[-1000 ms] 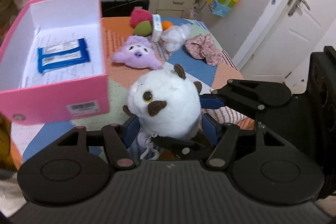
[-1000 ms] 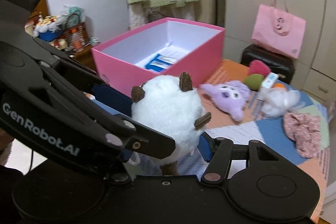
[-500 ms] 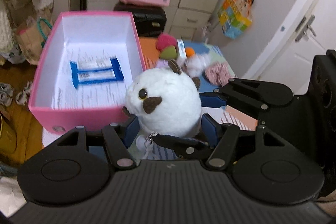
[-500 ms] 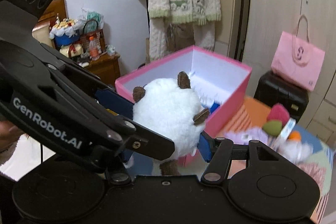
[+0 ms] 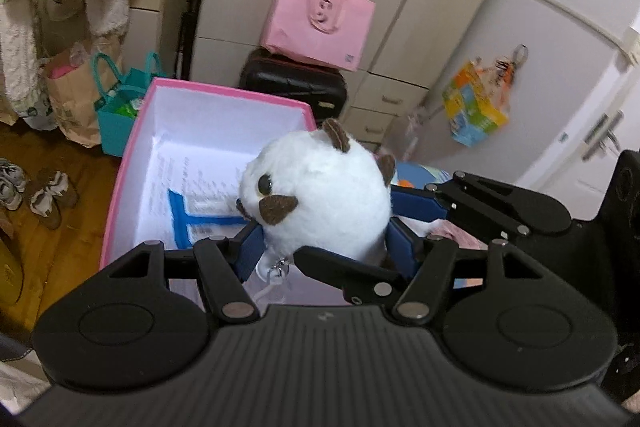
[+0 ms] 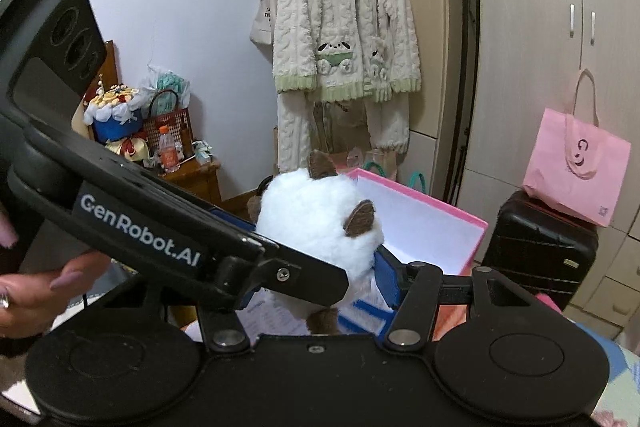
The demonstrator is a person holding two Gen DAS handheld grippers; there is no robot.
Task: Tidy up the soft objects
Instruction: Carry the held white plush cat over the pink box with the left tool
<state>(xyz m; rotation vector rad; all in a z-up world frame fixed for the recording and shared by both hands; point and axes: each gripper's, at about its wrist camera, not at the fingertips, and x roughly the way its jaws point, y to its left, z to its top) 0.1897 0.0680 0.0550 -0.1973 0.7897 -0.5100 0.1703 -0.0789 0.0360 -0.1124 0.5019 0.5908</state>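
Note:
A round white plush toy (image 5: 316, 195) with brown ears is gripped from two sides at once. My left gripper (image 5: 328, 245) has its blue pads pressed into the toy's lower flanks. My right gripper (image 6: 316, 251) squeezes the same plush toy (image 6: 316, 211), and its jaws are closing on it. The toy hangs over the open pink box (image 5: 224, 93), near its right rim. Two blue packets (image 5: 200, 215) and printed paper lie on the box floor. In the right wrist view the pink box (image 6: 440, 211) is behind the toy.
A pink paper bag (image 5: 320, 23) sits on a black suitcase (image 5: 292, 87) behind the box. A teal bag (image 5: 120, 107) and shoes (image 5: 40, 195) are on the wooden floor at left. A fluffy robe (image 6: 344, 27) hangs by a wooden side table (image 6: 192, 179). A hand (image 6: 40, 291) holds the left gripper.
Both grippers have carried the plush toy up and across from above the table to over the pink box. The toys on the table have dropped out of view.

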